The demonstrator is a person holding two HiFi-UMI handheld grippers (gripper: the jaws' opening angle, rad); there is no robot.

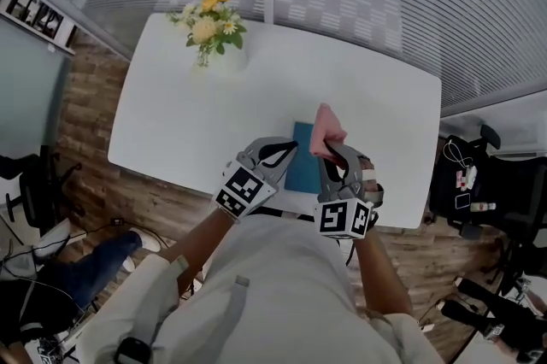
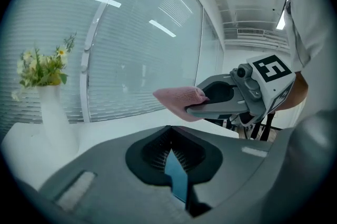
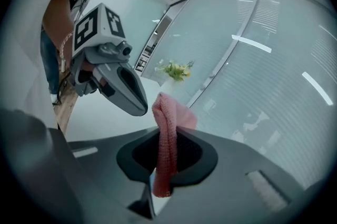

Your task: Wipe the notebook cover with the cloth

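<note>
Risks, left to right.

- The white vase of yellow flowers (image 2: pixel 52 118) stands well off the notebook's far left. I'd say it's out of reach of a wipe, so no threat.
- My left tool (image 1: pixel 289 149) is pinched shut on the left edge of the thin teal rectangular notebook (image 1: pixel 302 164).
  - Only a sliver sits between the pads. I judge a hard wipe could pull it free or swing it about that one grip.
  - The near rim of the white surface (image 1: pixel 171 123) runs close to the notebook's near end, so a slip would likely send it off toward me.
  - I can't tell whether the notebook lies flat or is tipped up.
- The pink knitted cloth (image 1: pixel 327 130) is at the notebook's far right corner. It is bunched into a narrow roll and clamped in my right tool (image 1: pixel 332 155), with most of it standing past the tips.
  - That leaves little cloth face to wipe with.
  - If I come down steeply, the hard tips may reach the cover before the cloth and scuff it.
  - The roll could also drag out of the clamp.

Pose:

- Left forearm comes in from the notebook's near left, with the tool angled across onto its left edge.
- Right forearm comes in from the near right, with the tool pointing away from me along the notebook's right edge, cloth end up.
- Both marker cubes sit at the notebook's near end.
</note>
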